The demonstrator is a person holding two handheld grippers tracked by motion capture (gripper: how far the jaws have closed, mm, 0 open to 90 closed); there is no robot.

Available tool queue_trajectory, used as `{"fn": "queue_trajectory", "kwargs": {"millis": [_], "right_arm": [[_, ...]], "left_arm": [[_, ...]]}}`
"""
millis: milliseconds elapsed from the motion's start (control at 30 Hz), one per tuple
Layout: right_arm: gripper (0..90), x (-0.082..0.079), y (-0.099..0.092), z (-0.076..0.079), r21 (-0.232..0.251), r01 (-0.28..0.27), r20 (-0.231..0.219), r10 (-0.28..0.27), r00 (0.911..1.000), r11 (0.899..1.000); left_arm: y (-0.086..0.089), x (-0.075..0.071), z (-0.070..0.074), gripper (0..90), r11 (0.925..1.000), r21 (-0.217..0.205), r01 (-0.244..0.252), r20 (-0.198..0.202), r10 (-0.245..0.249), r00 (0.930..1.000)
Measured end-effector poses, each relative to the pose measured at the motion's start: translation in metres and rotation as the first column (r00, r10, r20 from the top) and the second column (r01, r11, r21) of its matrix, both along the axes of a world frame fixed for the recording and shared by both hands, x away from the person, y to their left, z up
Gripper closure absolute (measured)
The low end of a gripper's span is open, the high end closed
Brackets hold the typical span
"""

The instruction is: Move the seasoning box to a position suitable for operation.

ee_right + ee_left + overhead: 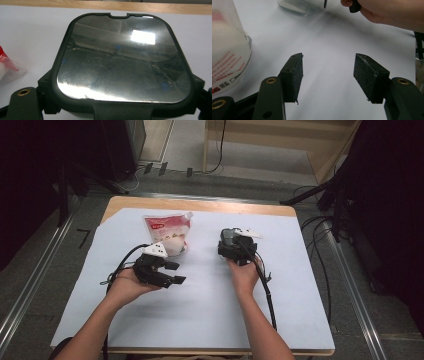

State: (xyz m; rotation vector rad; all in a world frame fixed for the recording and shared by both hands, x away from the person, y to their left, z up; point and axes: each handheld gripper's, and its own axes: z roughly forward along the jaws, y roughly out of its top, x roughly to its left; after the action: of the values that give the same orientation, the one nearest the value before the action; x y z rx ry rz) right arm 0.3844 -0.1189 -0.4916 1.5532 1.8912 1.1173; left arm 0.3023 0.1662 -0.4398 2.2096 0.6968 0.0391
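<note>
A red and white spouted pouch (pixel 167 231) lies on the white sheet at the back left; its printed side (pixel 227 50) fills the left of the left gripper view. My left gripper (pixel 178 273) hovers just in front of it, open, nothing between its pads (pixel 294 75). A black rounded-square scale (pixel 122 62) with a mirror-like top sits between the jaws of my right gripper (pixel 234 239), which press against its two sides. The right hand (pixel 387 12) holds that gripper at centre right of the table.
A white sheet (pixel 200 310) covers the wooden table (pixel 200 204). Cables (pixel 267 295) trail from both grippers toward the front edge. Dark stands and floor cables (pixel 325 195) are beyond the right side.
</note>
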Motion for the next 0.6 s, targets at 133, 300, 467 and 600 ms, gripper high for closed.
{"fn": "queue_trajectory", "kwargs": {"millis": [133, 300, 467, 600], "right_arm": [[16.2, 0.000, -0.004, 0.002, 0.015, -0.010, -0.018, 0.010, 0.9998, 1.000], [16.3, -0.002, -0.007, 0.006, -0.002, -0.025, -0.027, 0.025, 0.9993, 1.000], [16.2, -0.007, -0.012, 0.017, 0.004, -0.046, -0.012, 0.046, 0.9989, 0.999], [16.2, -0.016, -0.017, 0.028, -0.007, -0.091, 0.004, 0.091, 0.9958, 0.996]], "left_arm": [[0.000, 0.000, 0.000, 41.7, 1.0000, 0.002, -0.003, 0.001, 0.003, 1.0000], [0.001, 0.000, 0.000, 41.8, 1.0000, 0.006, -0.007, -0.001, 0.007, 1.0000], [0.001, 0.001, 0.000, 41.8, 0.9999, -0.009, -0.009, -0.003, 0.009, 1.0000], [0.002, 0.001, 0.001, 41.8, 0.9999, -0.011, -0.007, -0.003, 0.007, 1.0000]]}}
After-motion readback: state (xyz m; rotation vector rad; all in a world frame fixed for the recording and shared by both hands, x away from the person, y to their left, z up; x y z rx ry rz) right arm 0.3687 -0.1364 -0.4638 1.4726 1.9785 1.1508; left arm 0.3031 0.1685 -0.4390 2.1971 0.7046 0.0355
